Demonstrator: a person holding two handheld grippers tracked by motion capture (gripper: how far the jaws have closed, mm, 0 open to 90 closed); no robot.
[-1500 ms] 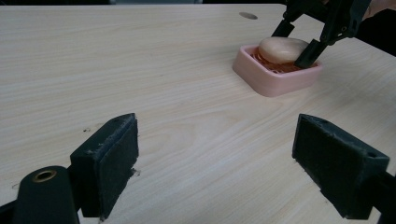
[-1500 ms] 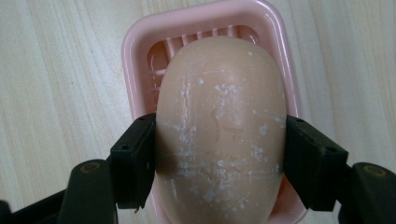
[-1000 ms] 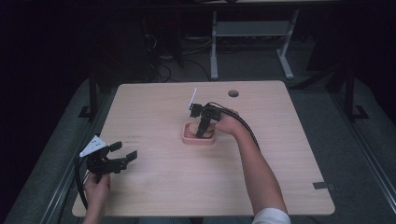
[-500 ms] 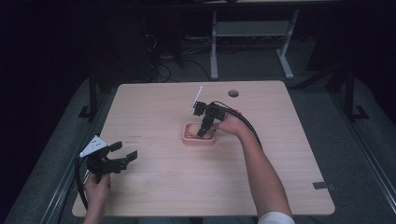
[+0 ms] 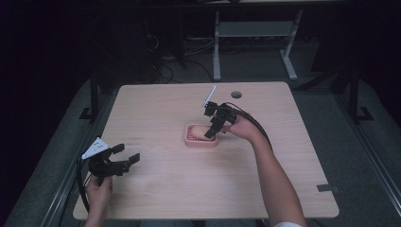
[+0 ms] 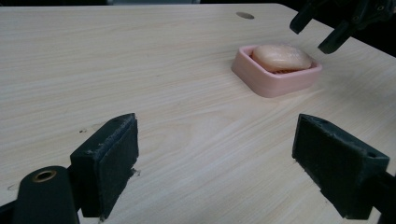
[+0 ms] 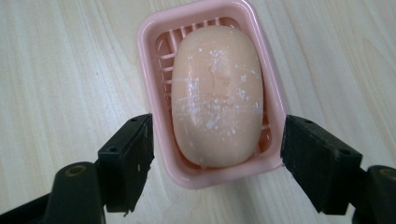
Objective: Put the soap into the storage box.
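A pale peach bar of soap (image 7: 216,95) lies in a pink slotted soap dish (image 7: 149,56) near the middle of the table; both also show in the left gripper view as soap (image 6: 281,57) in dish (image 6: 271,82). My right gripper (image 5: 211,128) hangs just above the dish (image 5: 191,141), jaws open and standing wider than the dish, holding nothing (image 7: 215,161). My left gripper (image 5: 126,155) rests low at the table's front left, open and empty (image 6: 215,163), aimed toward the dish.
The light wooden table (image 5: 156,189) has a round cable hole (image 5: 236,94) near its far edge. A dark strip (image 5: 328,187) sits at the front right corner. Table legs and cables stand on the dark floor beyond.
My right gripper has shifted slightly over the soap dish. The left gripper has stayed in place.
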